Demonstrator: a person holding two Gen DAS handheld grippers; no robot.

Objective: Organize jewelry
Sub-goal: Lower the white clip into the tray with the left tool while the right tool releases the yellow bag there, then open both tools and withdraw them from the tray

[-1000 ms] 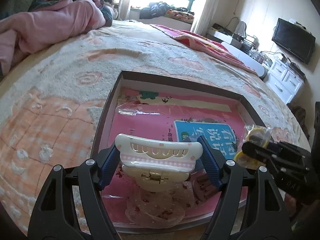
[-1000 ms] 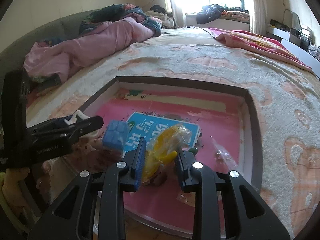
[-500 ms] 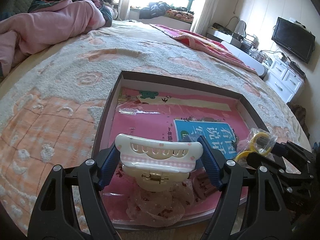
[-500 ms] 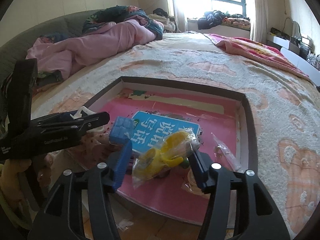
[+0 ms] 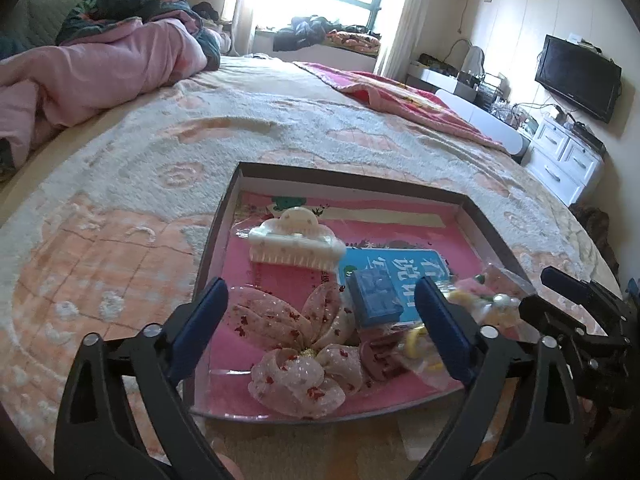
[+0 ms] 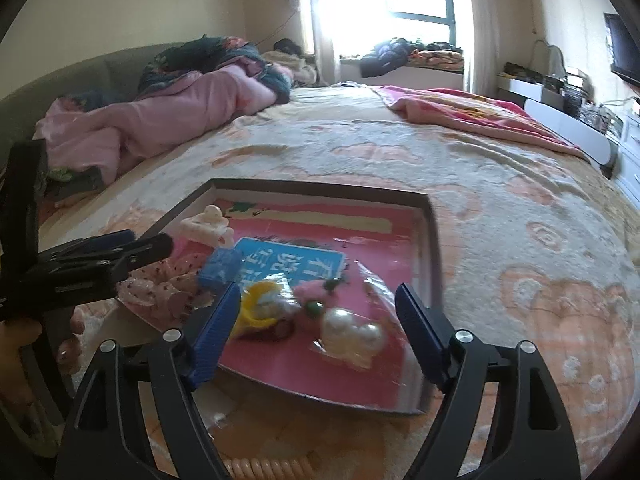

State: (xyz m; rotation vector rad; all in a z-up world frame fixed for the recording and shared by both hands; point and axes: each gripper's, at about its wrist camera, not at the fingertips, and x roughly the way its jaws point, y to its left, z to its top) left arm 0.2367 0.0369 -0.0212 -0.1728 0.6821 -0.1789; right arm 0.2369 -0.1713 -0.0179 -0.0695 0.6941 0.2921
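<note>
jewelry dropped in the tray, both claws empty

jewelry sits in the tray [image 5: 492,240] on the bed. my left claw [image 5: 320,320] and right claw [image 6: 316,336] have just been opening; both gape wide, holding nothing. nearest lie the fabric flower [image 5: 296,344] and pearl piece [image 6: 352,336], farther back the white hair clip [image 5: 296,240]. i reckon crowding could snag a finger on those wrappers.

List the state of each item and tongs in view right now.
Left tongs: open, just widened, nothing held.
Right tongs: open, just widened, nothing held.
White claw clip: closed, lying in tray.
Yellow bagged item: lying in tray.
Tray: lidless, on bed.
</note>
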